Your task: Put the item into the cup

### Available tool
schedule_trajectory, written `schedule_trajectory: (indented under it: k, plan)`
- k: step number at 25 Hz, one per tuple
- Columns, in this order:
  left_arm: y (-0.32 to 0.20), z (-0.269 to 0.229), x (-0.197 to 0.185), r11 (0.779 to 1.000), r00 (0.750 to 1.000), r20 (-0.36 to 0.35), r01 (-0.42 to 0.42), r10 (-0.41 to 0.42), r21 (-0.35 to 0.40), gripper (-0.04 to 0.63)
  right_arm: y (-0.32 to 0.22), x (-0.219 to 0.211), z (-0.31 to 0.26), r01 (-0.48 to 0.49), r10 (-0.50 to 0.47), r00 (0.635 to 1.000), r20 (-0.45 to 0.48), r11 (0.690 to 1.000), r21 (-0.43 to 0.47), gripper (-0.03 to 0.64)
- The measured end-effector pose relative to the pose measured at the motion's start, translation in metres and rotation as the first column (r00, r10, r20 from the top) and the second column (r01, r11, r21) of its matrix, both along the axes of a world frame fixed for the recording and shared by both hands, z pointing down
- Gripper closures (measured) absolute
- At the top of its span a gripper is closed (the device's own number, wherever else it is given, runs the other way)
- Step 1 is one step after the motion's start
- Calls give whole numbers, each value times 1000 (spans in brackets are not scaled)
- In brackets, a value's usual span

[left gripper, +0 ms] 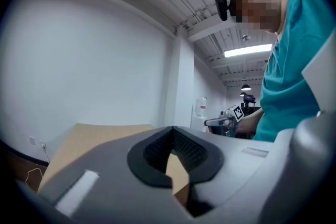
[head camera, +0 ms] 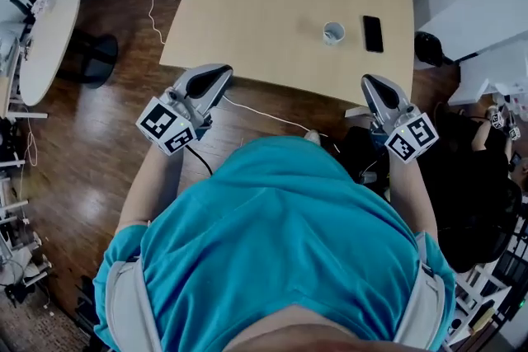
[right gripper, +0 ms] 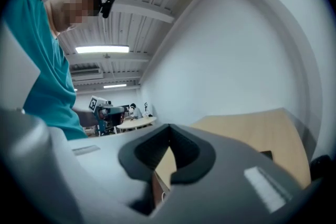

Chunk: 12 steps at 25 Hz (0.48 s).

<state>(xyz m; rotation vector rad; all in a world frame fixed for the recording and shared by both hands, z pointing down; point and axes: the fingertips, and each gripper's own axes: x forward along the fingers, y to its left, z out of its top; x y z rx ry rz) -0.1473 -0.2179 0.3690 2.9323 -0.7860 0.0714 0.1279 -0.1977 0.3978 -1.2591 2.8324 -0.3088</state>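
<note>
Inside of the cup (head camera: 333, 32) was too small to tell, dark flat item (head camera: 373, 33) right of it was too small to identify, table (head camera: 272, 4) was cut off at its far end.

Head view: even, diffuse indoor light, slightly dim, leaving only faint, soft-edged shadows on the pale table (head camera: 280, 4). Gripper views: strong fisheye curvature with black vignetted corners, a ceiling strip light (left gripper: 248, 50) burnt out to white glare, and the nearest foreground soft and out of focus.
</note>
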Motion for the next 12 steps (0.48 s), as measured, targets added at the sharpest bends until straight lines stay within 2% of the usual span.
schedule_trajectory:
  k: [4, 7, 12]
  plan:
    - [36, -1, -59, 999, 999, 13, -33, 33, 43, 591, 32, -40, -9, -81, 81, 997, 6, 997, 6, 617]
    - [49, 9, -94, 999, 999, 20, -31, 31, 22, 591, 57, -59, -22, -147, 147, 989, 12, 989, 14, 617]
    - [76, -11, -111, 999, 998, -42, -38, 39, 16, 591, 105, -84, -49, -141, 142, 989, -35, 989, 41, 617]
